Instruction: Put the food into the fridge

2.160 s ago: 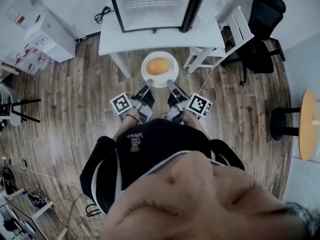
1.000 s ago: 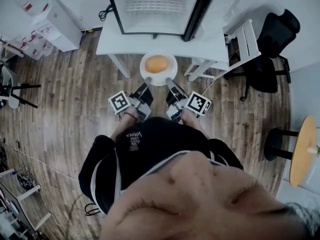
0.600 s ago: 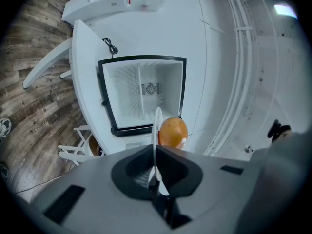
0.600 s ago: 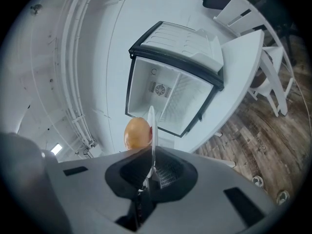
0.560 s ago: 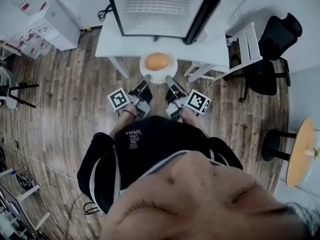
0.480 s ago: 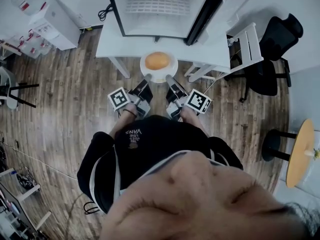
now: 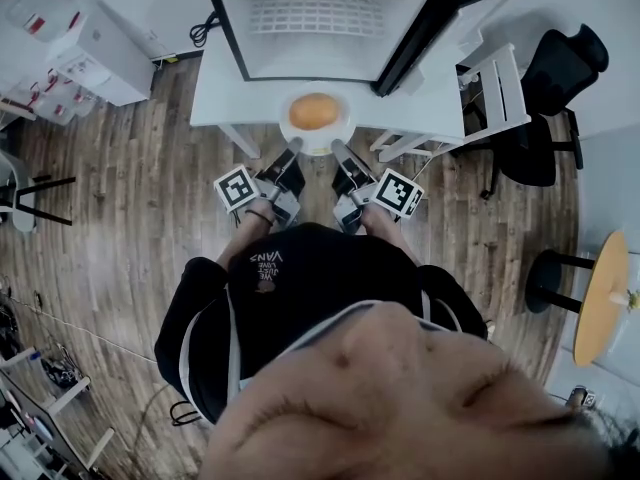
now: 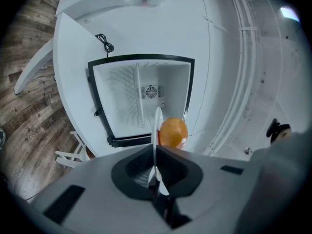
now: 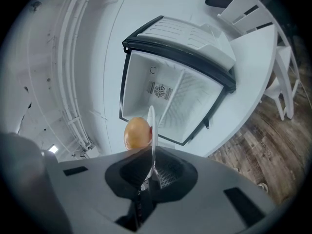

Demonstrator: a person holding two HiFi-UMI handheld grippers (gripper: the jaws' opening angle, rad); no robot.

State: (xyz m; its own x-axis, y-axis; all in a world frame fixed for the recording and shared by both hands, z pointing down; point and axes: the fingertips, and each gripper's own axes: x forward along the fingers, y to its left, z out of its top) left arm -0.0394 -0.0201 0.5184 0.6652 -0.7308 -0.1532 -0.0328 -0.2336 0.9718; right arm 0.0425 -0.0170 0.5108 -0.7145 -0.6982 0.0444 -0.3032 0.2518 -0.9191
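Wood-plank floor (image 7: pixel 120 188) and white table (image 7: pixel 215 88) bearing an open fridge (image 7: pixel 315 18) are shown. A white plate (image 7: pixel 336 138) carrying smooth, round orange food (image 7: pixel 313 111) is held before the fridge opening, its rim clamped by left gripper (image 7: pixel 295 146) and right gripper (image 7: pixel 335 147).

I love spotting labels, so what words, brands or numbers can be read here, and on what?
"VANS", upside down, on the person's black shirt; the smaller print beside it is too blurred to read.
Red labels on the pale boxes: too small to read.
Left claw and right claw: square patterns only, no words.
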